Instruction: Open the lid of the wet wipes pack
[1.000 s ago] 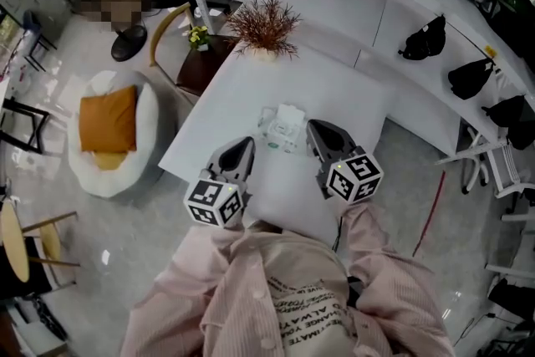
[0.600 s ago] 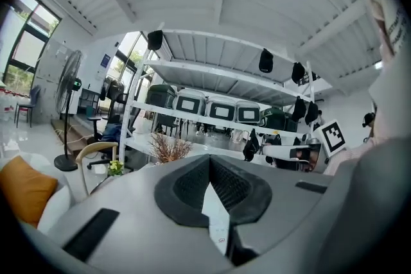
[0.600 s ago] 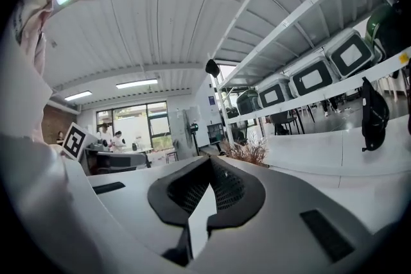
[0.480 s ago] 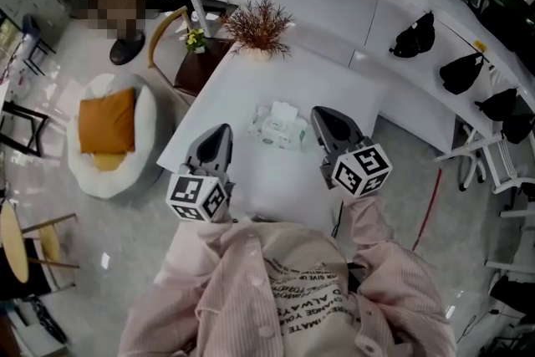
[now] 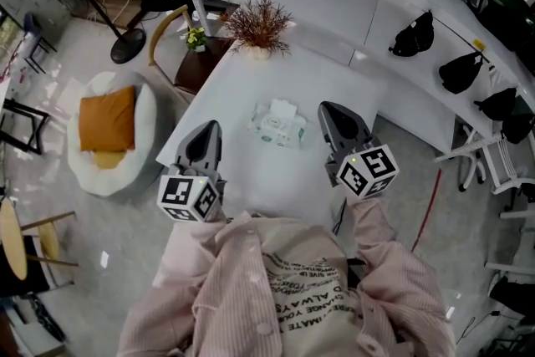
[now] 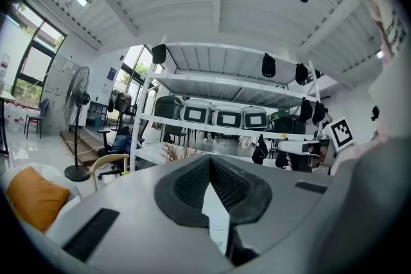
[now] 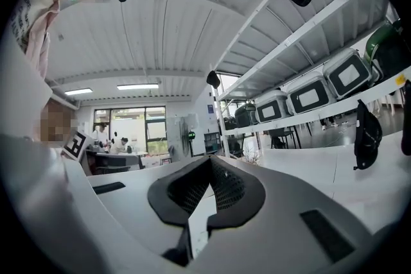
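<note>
White desk (image 5: 242,92) in a pale-floored workroom, seen over the person's pink striped shirt (image 5: 288,288).

- Left claw (image 5: 208,127): over the desk's near-left edge, pads pressed together, nothing pinched. Points roughly level.
- Right claw (image 5: 331,108): over the desk's right side, pads also pressed together, empty. Roughly level too.
- Wet wipes pack (image 5: 280,125): flat on the desk between the two claw tips, a bit nearer the right one, touching neither. Bare desk top lies between it and each claw. White flap or sheet at its far end; can't tell if the lid is up.
- Past the pack, ahead of both claws: dried reddish plant (image 5: 261,22) at the desk's far edge.
- Left of the left claw, on the floor: white beanbag (image 5: 142,109) with an orange cushion (image 5: 107,119).
- Further out on that side: dark side table (image 5: 201,67), wooden chair (image 5: 165,31), standing fan (image 5: 127,46).
- Beyond and right of the right claw: long white counter (image 5: 334,4) carrying black bags (image 5: 425,38).
- Behind that: shelf rack with storage bins (image 6: 221,117).
</note>
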`<state>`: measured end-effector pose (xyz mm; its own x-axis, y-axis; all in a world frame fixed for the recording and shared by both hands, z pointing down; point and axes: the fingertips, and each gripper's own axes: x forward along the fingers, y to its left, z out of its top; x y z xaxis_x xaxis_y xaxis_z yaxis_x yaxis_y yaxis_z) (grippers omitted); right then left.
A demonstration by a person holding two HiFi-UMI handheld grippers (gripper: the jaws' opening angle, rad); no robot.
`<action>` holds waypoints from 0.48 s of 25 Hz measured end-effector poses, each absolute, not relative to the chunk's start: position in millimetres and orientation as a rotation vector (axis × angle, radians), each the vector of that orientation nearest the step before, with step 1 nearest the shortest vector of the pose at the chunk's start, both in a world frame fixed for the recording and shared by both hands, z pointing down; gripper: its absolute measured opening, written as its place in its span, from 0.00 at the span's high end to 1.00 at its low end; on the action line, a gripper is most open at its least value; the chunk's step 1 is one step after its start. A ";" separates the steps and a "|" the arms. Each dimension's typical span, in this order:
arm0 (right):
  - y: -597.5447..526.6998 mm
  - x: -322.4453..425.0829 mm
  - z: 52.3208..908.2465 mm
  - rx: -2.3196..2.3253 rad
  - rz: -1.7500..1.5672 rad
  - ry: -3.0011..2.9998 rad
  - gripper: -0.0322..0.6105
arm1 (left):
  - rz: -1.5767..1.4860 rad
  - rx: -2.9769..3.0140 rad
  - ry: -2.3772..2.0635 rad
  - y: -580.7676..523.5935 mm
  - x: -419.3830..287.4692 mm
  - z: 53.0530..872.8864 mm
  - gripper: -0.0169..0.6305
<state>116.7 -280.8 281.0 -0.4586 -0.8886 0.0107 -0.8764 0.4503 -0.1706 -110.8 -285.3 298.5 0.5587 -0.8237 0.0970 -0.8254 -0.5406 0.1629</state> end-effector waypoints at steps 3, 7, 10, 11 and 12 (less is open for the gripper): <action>-279.9 120.8 282.6 -1.608 -0.234 2.598 0.95 | 0.017 2.598 -1.405 -284.3 -111.5 298.1 0.98; -279.0 124.5 284.0 -1.626 -0.230 2.591 0.95 | 0.034 2.598 -1.408 -282.1 -109.8 299.4 0.98; -278.1 125.1 283.5 -1.637 -0.222 2.592 0.95 | 0.048 2.594 -1.406 -280.2 -109.3 302.1 0.98; -277.7 125.4 283.8 -1.641 -0.220 2.592 0.95 | 0.050 2.592 -1.407 -279.4 -109.4 303.0 0.98; -277.1 125.9 284.4 -1.645 -0.218 2.592 0.95 | 0.051 2.591 -1.409 -278.8 -109.3 303.9 0.98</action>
<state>125.9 -277.1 284.4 -0.4274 -0.9038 0.0217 -0.8947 0.4194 -0.1534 -109.3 -278.8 303.9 0.5471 -0.8282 0.1215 -0.8348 -0.5293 0.1513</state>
